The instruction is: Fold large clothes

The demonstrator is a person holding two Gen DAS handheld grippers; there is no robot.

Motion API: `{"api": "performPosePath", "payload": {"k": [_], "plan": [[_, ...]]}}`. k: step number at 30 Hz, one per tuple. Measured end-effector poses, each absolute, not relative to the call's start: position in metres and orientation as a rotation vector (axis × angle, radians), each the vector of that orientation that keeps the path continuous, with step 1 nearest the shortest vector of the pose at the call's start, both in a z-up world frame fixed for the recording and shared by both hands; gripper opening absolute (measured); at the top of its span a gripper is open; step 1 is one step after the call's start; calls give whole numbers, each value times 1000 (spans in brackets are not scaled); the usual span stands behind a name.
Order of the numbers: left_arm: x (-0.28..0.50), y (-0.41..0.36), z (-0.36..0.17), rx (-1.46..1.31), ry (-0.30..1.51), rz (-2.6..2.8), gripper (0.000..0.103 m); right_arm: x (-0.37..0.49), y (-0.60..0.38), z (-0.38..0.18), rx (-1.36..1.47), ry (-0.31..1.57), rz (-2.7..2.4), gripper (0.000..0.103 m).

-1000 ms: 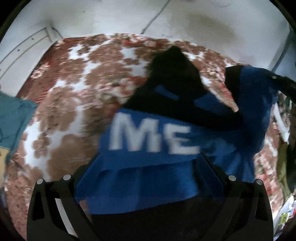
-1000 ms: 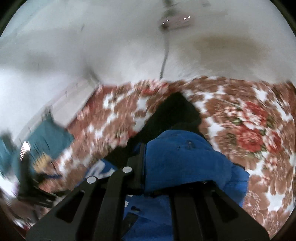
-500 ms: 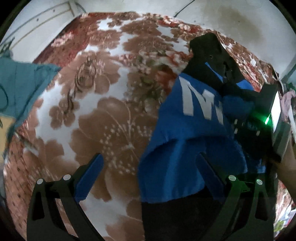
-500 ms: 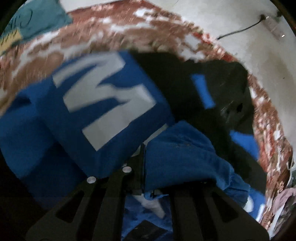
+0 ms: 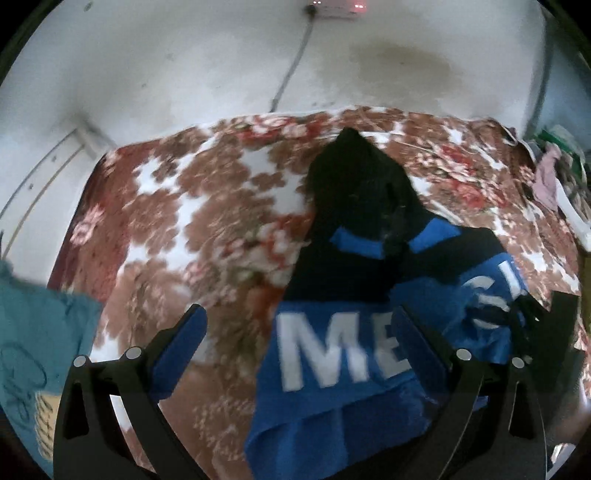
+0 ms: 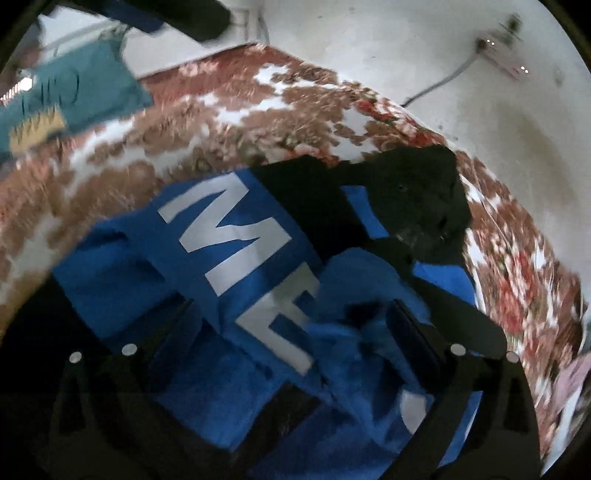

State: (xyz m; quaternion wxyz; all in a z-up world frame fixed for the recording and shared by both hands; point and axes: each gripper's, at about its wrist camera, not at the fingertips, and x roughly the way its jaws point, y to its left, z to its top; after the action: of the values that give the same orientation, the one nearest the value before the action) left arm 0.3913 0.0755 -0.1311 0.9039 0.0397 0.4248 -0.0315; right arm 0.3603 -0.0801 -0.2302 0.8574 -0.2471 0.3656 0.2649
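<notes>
A blue and black hooded garment (image 5: 354,325) with large white letters lies bunched on the floral bedspread (image 5: 192,236); its black hood points toward the wall. My left gripper (image 5: 299,325) is open and empty, its blue-padded fingers (image 5: 181,339) spread above the bedspread and the garment's left edge. In the right wrist view the same garment (image 6: 229,258) fills the lower frame. My right gripper (image 6: 291,321) is open above it, with blue cloth lying between and under the fingers.
A teal garment with a yellow print (image 5: 33,354) lies at the left edge of the bed; it also shows in the right wrist view (image 6: 74,96). A white wall with a cable and power strip (image 5: 332,5) stands behind. Clutter (image 5: 554,173) sits at the right.
My right gripper has opened and let go of the blue cloth it held. My left gripper stays open and has swung back to face the wall; the garment now lies on the bed.
</notes>
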Motion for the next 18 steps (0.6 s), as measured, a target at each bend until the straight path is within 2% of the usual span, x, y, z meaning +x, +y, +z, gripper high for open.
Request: {"api": "performPosePath", "payload": {"k": [5,12,16,18], "plan": [[413,12,-151,206,932,-174,98,365,-141,-211,-451,775,476,98],[406,-70,-213,474,962,-313,98,406,-232,-243,-388,923,292,98],[409,-88,-237,456,1002,-350,96,424,-265,-261,-370,993,174,98],[414,-94,-247,455,1019,-358,92,431,-277,-267,-350,1020,137,98]]}}
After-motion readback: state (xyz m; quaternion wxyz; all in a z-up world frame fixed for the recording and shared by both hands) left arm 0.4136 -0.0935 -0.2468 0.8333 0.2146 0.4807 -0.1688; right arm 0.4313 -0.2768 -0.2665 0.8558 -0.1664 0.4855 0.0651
